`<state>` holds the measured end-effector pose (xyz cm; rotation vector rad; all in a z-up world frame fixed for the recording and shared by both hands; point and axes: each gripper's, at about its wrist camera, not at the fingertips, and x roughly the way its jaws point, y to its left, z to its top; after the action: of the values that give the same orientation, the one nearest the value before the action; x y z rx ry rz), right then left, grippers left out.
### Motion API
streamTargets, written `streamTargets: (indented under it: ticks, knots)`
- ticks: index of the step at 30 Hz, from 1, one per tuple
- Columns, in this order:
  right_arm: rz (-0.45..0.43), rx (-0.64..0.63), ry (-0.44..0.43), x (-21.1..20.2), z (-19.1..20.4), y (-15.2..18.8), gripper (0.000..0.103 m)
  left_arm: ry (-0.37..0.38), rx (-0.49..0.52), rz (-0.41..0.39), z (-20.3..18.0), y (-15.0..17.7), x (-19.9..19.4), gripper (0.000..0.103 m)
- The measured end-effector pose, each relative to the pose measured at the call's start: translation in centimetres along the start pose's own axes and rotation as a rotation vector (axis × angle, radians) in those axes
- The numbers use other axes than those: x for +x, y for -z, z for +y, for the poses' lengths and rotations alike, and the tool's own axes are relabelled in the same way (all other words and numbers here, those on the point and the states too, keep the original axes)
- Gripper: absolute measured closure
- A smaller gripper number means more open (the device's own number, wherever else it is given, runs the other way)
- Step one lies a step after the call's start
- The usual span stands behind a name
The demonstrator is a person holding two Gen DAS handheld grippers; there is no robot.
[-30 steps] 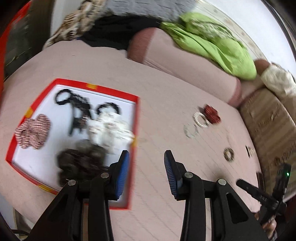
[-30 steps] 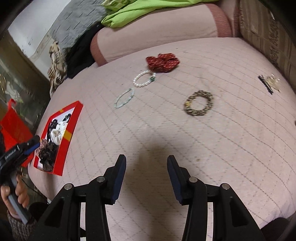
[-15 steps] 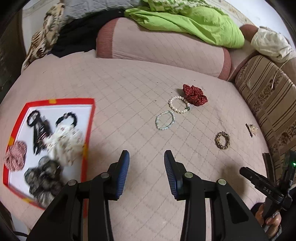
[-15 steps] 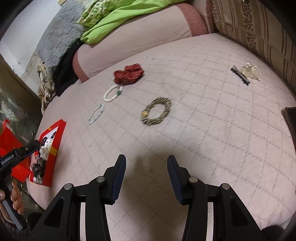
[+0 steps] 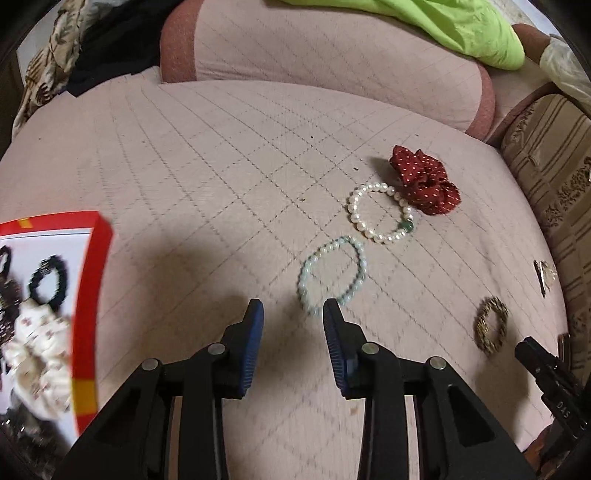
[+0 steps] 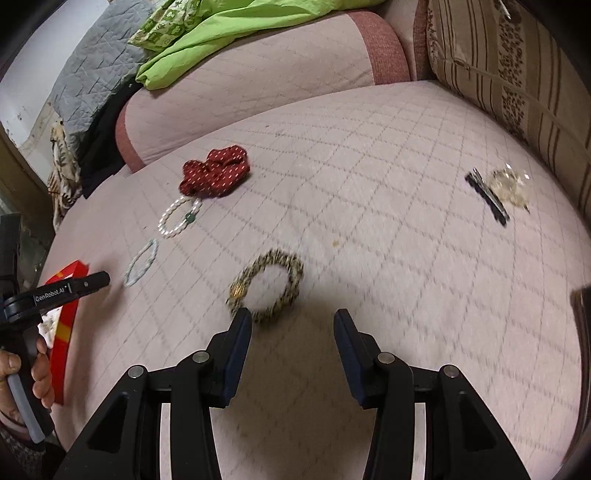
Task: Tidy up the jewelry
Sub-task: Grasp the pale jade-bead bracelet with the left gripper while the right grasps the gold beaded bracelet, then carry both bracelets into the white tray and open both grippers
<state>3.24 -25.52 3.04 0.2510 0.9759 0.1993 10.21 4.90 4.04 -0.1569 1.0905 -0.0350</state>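
A pale green bead bracelet lies on the pink quilted bed, just beyond the tips of my left gripper, whose jaws are closing with nothing between them. Behind it lie a white pearl bracelet and a red dotted scrunchie. A gold-brown bead bracelet lies just ahead of my right gripper, which stands open and empty. The red-rimmed tray at the left holds scrunchies and hair ties.
A black hair clip and a clear crystal piece lie at the right of the bed. Pink bolster, green cloth and striped cushion line the back. A hand holds the left gripper's handle.
My left gripper has swung right from over the tray to the pale green bracelet and narrowed a little. My right gripper has moved closer to the gold-brown bracelet.
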Motion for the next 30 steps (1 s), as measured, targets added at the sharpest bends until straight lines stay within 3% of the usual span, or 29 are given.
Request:
streamTargets:
  ticks: [12, 19, 22, 25, 27, 30]
  knots:
    - [-0.027, -0.06, 0.063, 3.4, 0.9, -1.5, 0.053, 0.011, 0.026, -0.009, -0.8, -1.4, 3.5, 0.071]
    - [-0.038, -0.11, 0.113, 4.2, 1.7, -1.3, 0.054, -0.047, 0.066, -0.067, -1.7, -0.9, 3.7, 0.071]
    - [-0.041, -0.128, 0.137, 4.4, 1.9, -1.2, 0.064, -0.085, 0.073, -0.066, -2.2, -1.0, 3.5, 0.074]
    - [-0.048, -0.114, 0.139, 4.2, 1.4, -1.3, 0.081, -0.114, 0.105, -0.044, -3.0, -1.1, 3.3, 0.098]
    - [-0.053, -0.099, 0.13, 4.0, 1.1, -1.3, 0.091, -0.092, 0.12, -0.015, -3.3, -1.3, 3.1, 0.098]
    - [-0.066, -0.08, 0.107, 3.6, 0.8, -1.2, 0.095, -0.065, 0.112, -0.003, -3.4, -1.1, 2.2, 0.098]
